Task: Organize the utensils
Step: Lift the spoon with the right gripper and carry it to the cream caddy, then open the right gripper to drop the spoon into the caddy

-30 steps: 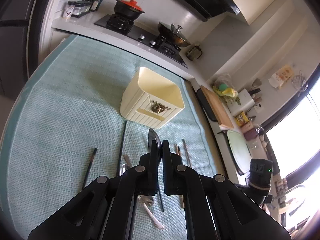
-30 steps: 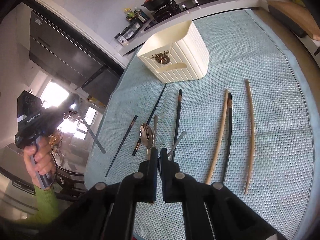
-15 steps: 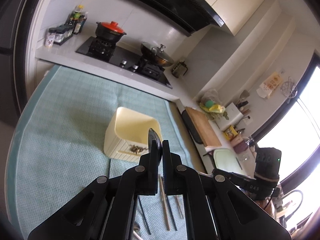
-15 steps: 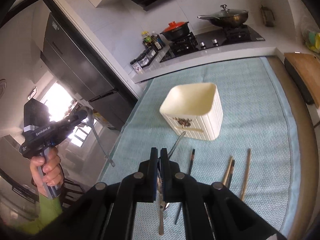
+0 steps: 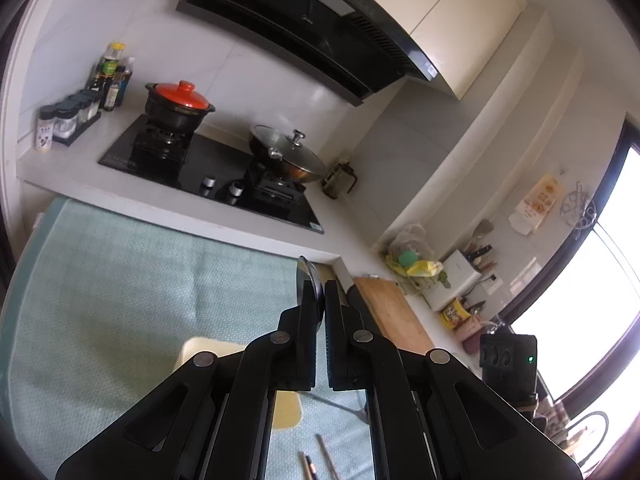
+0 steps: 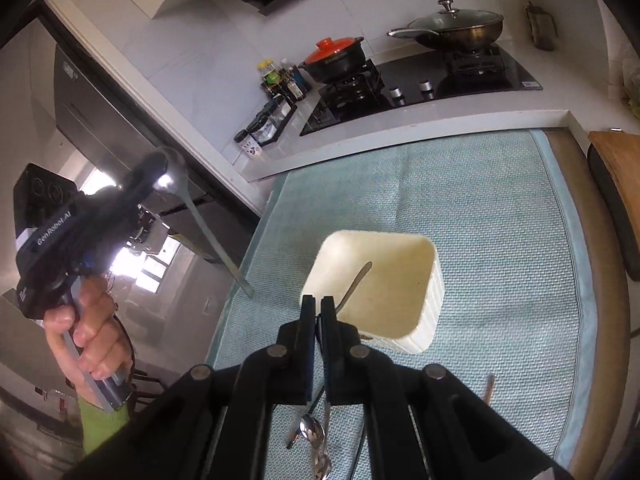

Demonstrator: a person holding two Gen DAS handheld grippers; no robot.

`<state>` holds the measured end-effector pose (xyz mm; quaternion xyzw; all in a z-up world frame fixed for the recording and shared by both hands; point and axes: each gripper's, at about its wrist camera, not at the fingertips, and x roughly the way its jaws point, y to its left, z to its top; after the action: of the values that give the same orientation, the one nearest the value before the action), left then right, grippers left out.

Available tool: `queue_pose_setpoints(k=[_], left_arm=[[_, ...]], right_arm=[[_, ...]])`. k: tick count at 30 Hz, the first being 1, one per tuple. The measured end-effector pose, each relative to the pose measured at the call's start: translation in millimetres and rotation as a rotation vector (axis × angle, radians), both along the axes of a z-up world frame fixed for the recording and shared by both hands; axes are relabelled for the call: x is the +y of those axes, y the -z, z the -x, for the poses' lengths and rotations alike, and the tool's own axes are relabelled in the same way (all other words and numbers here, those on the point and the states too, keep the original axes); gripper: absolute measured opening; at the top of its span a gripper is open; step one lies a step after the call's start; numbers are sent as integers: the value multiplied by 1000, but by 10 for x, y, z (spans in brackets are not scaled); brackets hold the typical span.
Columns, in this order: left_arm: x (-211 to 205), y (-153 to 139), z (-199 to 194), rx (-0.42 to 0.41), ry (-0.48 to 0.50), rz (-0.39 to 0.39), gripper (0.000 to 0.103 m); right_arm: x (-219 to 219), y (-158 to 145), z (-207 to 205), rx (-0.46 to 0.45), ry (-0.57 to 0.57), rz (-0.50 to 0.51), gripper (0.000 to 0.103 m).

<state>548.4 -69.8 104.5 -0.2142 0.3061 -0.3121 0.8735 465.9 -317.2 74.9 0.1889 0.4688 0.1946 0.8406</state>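
Observation:
My left gripper (image 5: 320, 292) is shut on a metal spoon (image 5: 307, 280) whose bowl sticks up past the fingertips. In the right wrist view the left gripper (image 6: 154, 168) is raised at the left in a person's hand (image 6: 88, 328), with the spoon (image 6: 200, 224) hanging handle-down beside the mat. My right gripper (image 6: 318, 304) is shut on a silver utensil; its handle (image 6: 356, 282) reaches out over the open cream holder (image 6: 434, 304). The holder (image 5: 208, 350) lies mostly hidden under my left fingers.
A teal mat (image 6: 500, 200) covers the table. A spoon (image 6: 312, 430) and chopsticks (image 6: 490, 388) lie on it below the holder. More chopsticks (image 5: 320, 456) show under the left gripper. A stove with a red-lidded pot (image 6: 336, 56) and a wok (image 6: 456, 28) stands behind; a cutting board (image 6: 616, 168) sits at the right.
Both grippers have lifted off the mat with their utensils and moved toward the holder. The right gripper's utensil handle now hangs over the holder's opening. Most utensils on the mat have dropped out of view.

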Motion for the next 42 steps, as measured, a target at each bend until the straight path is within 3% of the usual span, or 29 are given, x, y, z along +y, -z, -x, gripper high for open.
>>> queue_pose_setpoints(k=[5, 14, 20, 24, 26, 28, 29, 31, 34, 37, 42], left_arm=[[-204, 400, -314, 21, -9, -10, 1], [-323, 1329, -573, 162, -46, -80, 1], [-334, 1567, -612, 203, -66, -144, 2], [-262, 1595, -656, 220, -97, -161, 6], [-204, 1517, -605, 203, -110, -166, 14], [-117, 1377, -496, 167, -126, -162, 38], [-66, 1290, -424, 143, -140, -162, 46], [60, 1096, -249, 88, -182, -156, 73], [311, 831, 108, 8, -251, -113, 91], [582, 628, 550, -66, -336, -80, 99], [879, 453, 1376, -186, -385, -177, 100]], right_arm=[[52, 338, -369, 74, 19, 23, 3], [66, 974, -749, 175, 36, 50, 3], [69, 1191, -902, 184, 61, 76, 6], [37, 1180, -994, 159, 98, 92, 6], [18, 1132, -998, 139, 116, 103, 7], [-3, 1046, -948, 109, 128, 131, 9], [-11, 989, -905, 93, 129, 139, 20], [-9, 855, -791, 55, 126, 154, 34], [25, 600, -520, -30, 111, 212, 39], [92, 288, -108, -132, 108, 272, 64], [129, -206, 757, -280, 111, 322, 75]])
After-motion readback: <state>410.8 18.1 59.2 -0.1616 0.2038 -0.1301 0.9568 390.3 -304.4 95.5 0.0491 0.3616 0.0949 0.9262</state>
